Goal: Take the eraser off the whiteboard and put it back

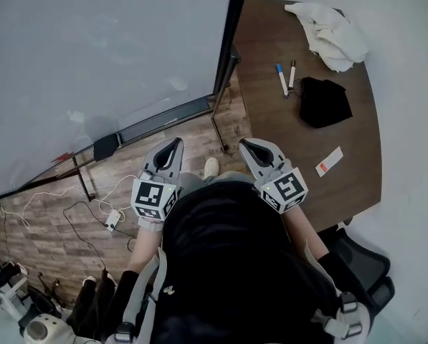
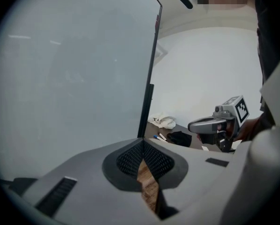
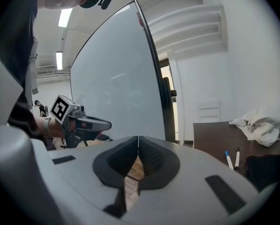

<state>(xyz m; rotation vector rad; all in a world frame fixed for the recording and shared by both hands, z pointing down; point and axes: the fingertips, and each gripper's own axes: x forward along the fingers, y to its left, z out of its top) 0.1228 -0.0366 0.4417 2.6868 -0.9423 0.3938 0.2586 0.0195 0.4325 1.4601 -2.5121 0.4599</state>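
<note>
The whiteboard (image 1: 92, 56) fills the upper left of the head view, with a ledge (image 1: 167, 120) along its bottom edge. At the ledge's left end sits a dark block (image 1: 106, 147) that looks like the eraser. My left gripper (image 1: 176, 143) is held below the board and to the right of that block, apart from it. It is shut with nothing in it, and its pads (image 2: 130, 161) meet in the left gripper view. My right gripper (image 1: 246, 144) is level with it, beside the board's stand, also shut and empty (image 3: 138, 142).
A brown table (image 1: 271, 135) stands to the right with a white cloth (image 1: 328, 31), two markers (image 1: 282, 79), a black cloth (image 1: 325, 101) and a white tag (image 1: 330, 160). Cables and a power strip (image 1: 113, 219) lie on the wooden floor. An office chair (image 1: 364, 264) is at lower right.
</note>
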